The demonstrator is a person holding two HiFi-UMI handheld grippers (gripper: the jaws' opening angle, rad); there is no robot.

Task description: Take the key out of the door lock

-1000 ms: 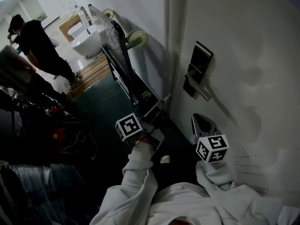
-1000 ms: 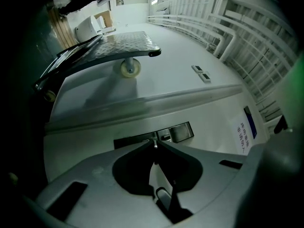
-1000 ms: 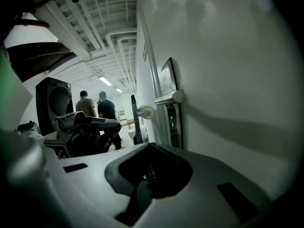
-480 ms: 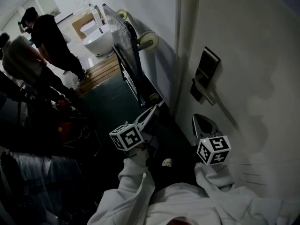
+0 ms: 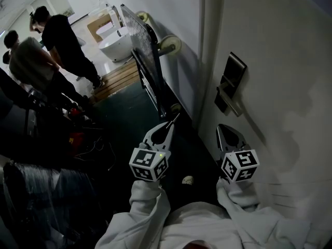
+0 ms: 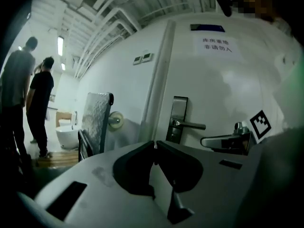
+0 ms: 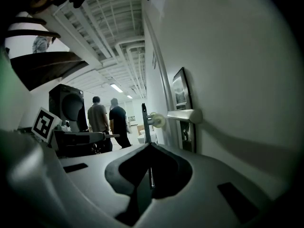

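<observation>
A dark lock plate with a lever handle sits on the white door. In the left gripper view the lock plate and handle lie straight ahead. The key is too small to make out in any view. My left gripper points forward, left of the door and below the lock, its jaws shut with nothing between them. Close to the door, under the handle, my right gripper also looks shut and empty. The handle is up and to its right.
A metal trolley with white wheels leans on the wall left of the door. Two people stand at the back left near a white basin and a wooden pallet. Dark clutter and cables cover the floor at left.
My left gripper has swung round from pointing sideways to pointing forward at the door, and its cube has turned. The right gripper has barely moved. The head view has shifted a little.
</observation>
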